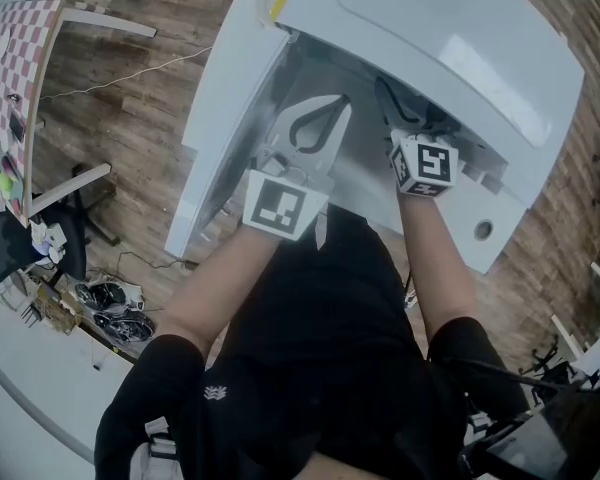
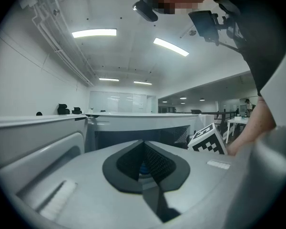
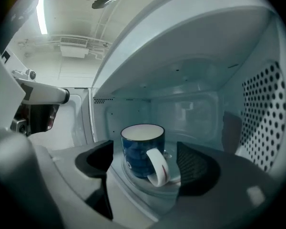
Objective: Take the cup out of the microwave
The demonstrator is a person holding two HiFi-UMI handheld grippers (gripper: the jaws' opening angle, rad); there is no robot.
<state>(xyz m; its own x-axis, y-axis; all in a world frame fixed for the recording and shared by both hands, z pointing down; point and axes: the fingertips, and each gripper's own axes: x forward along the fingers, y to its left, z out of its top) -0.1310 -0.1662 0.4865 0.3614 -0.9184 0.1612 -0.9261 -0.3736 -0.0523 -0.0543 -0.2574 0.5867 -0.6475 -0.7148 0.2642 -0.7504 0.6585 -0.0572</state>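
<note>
A dark blue cup [image 3: 137, 149] with a white inside and a white handle [image 3: 157, 168] stands upright on the glass turntable [image 3: 133, 190] inside the white microwave [image 1: 460, 38]. Its handle faces me. My right gripper [image 3: 145, 165] reaches into the cavity and is open, one jaw on each side of the cup, neither pad touching it. In the head view the microwave's top hides the cup, and only the rear of the right gripper [image 1: 398, 108] shows. My left gripper [image 1: 325, 106] hangs in front of the opening beside the open door [image 1: 230, 98], shut with nothing in it.
The door swings out to the left of the cavity. The cavity's right wall [image 3: 267, 113] is perforated and close to the right jaw. The microwave stands over a wooden floor [image 1: 130, 118]. A checkered table [image 1: 10, 68] and loose clutter [image 1: 110, 313] lie at the left.
</note>
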